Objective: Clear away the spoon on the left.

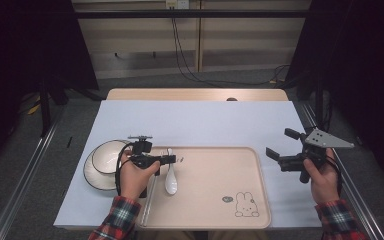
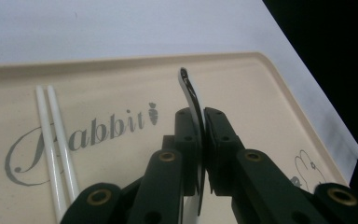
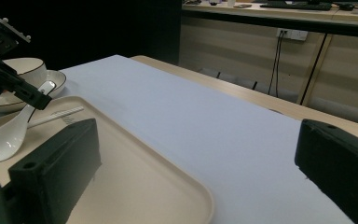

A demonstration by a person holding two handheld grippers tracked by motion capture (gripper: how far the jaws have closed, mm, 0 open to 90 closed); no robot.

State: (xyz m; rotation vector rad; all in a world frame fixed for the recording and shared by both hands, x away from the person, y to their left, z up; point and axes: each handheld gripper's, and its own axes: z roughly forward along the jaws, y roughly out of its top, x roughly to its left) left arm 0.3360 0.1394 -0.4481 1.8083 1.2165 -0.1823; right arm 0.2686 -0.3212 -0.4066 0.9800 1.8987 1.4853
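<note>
I am holding my left claw (image 1: 176,159) over the left part of the beige tray (image 1: 215,210), and its jaws are pressing together on the handle of the white spoon (image 1: 171,179). In the left gripper view the handle (image 2: 192,100) is standing on edge between the two black pads, its tip poking up past them. The spoon's bowl is resting on the tray, open side up, just beside my left hand (image 1: 134,176). A pair of white chopsticks (image 2: 56,140) is lying side by side on the tray next to the printed word "Rabbit" (image 2: 81,140), close to the tray's left rim. A white bowl (image 1: 107,156) with a dark rim is sitting in a matching plate (image 1: 91,176) on the pale blue desk (image 1: 195,120), just off the tray's left edge. I am holding my right claw (image 1: 275,142) above the desk to the right of the tray, well apart from the spoon, with my right hand (image 1: 322,177) gripping it from below. Its jaws are standing wide apart with nothing between them, and the right gripper view is looking between them across the tray's corner and the desk toward the spoon and the bowl.
</note>
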